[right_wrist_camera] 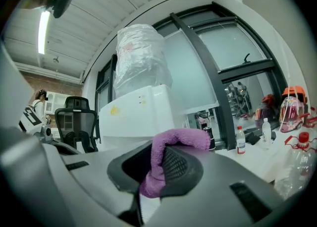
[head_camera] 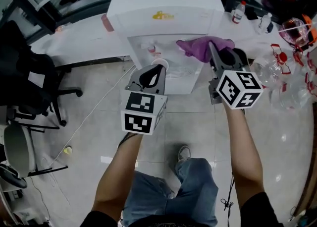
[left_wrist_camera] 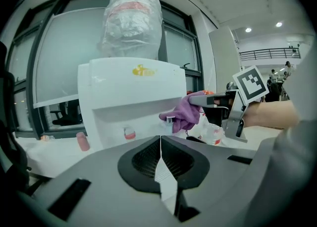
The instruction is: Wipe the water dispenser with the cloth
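Note:
A white water dispenser [head_camera: 166, 18] with a yellow logo and a plastic-wrapped bottle [left_wrist_camera: 132, 20] on top stands ahead of me. My right gripper [head_camera: 214, 55] is shut on a purple cloth [head_camera: 200, 48], which it holds against the dispenser's tap recess at the right, by the blue tap [left_wrist_camera: 170, 120]. The same cloth [right_wrist_camera: 163, 159] hangs between the jaws in the right gripper view. My left gripper [head_camera: 157, 68] is shut with nothing in it, just in front of the drip tray [head_camera: 178, 72]. A red tap [left_wrist_camera: 130, 133] shows at the left of the recess.
A black office chair [head_camera: 29, 85] stands at the left. White tables [head_camera: 84, 42] flank the dispenser. Clear plastic bottles [head_camera: 270, 70] and red-capped containers [head_camera: 297, 28] crowd the right table. A cable [head_camera: 89, 117] runs over the tiled floor. The person's legs [head_camera: 168, 196] are below.

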